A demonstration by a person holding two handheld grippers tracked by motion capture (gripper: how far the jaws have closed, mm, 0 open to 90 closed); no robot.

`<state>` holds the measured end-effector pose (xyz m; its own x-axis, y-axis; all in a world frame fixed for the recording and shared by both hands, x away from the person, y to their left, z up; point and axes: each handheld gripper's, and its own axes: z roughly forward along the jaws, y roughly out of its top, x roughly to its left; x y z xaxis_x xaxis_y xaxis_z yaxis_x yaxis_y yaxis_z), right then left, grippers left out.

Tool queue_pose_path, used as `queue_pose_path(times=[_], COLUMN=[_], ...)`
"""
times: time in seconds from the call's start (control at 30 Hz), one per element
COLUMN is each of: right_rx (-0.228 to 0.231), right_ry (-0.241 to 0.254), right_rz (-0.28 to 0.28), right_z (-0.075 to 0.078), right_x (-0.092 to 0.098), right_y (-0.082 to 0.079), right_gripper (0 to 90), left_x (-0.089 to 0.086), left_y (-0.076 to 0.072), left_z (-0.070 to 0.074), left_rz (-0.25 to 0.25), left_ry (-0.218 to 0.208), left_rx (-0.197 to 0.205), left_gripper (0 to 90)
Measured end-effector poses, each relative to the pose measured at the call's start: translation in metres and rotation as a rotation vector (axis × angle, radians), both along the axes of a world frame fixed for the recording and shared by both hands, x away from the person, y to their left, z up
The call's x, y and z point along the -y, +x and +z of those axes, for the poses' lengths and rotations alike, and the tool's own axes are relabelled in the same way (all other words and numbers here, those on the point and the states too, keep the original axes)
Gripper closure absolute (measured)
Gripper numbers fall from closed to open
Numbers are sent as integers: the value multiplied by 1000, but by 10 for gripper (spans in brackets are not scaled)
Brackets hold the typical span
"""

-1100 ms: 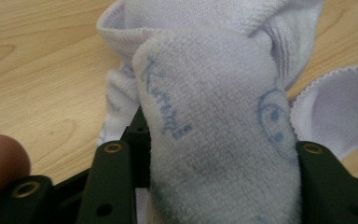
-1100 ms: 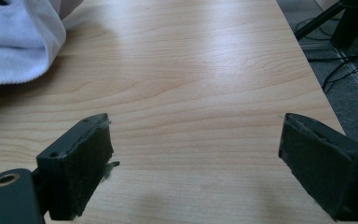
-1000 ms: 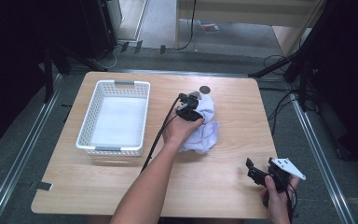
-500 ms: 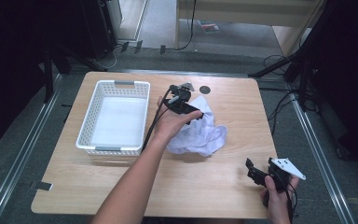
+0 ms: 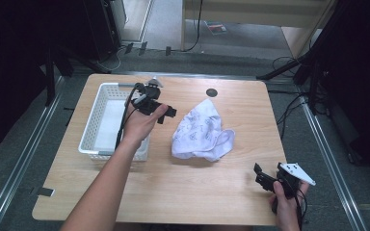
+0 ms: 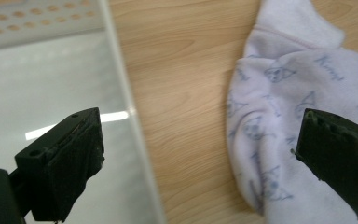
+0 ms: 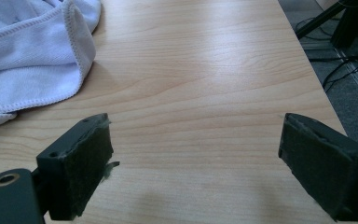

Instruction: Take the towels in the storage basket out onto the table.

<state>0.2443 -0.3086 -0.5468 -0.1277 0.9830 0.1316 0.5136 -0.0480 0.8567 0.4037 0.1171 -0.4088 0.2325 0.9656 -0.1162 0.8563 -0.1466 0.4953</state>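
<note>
A white cloth with a pale blue print [image 5: 200,132] lies crumpled on the wooden table, right of a white perforated basket [image 5: 90,127]. My left gripper [image 5: 166,115] hovers over the basket's right rim, left of the cloth and apart from it. Its jaws have just been opening and now stand open with nothing between them. In the left gripper view, my left gripper [image 6: 196,126] looks down on the basket rim [image 6: 121,70] and the cloth [image 6: 279,93]. My right gripper [image 5: 261,175] rests open and empty near the front right corner. The cloth's hemmed edge [image 7: 23,60] lies ahead to the left of my right gripper [image 7: 193,126].
A small dark round mark [image 5: 212,92] sits on the table behind the cloth. The table's right edge [image 7: 317,79] drops to a floor with cables. Metal rails [image 5: 24,159] run along both sides of the table.
My left gripper has let go of the cloth, opened, and moved left and up to the basket's rim. The cloth has spread out on the table. The right gripper has stayed put.
</note>
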Motion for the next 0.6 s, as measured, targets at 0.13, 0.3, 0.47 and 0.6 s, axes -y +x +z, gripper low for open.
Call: queue_pose_path(times=[0.13, 0.3, 0.47, 0.6], right_rx=[3, 3, 3, 1], right_ry=[-12, -12, -14, -17], right_rz=[2, -1, -5, -6], right_z=[0, 0, 0, 0], right_x=[-1, -1, -1, -1], right_y=[0, 0, 0, 0], right_gripper=[99, 99, 99, 99], left_x=[-24, -49, -69, -83], left_y=[-9, -20, -31, -42], left_z=[1, -2, -4, -4], left_rz=[36, 58, 82, 105], left_ry=[-5, -13, -1, -6], left_rx=[17, 21, 39, 58], left_gripper=[16, 16, 16, 16])
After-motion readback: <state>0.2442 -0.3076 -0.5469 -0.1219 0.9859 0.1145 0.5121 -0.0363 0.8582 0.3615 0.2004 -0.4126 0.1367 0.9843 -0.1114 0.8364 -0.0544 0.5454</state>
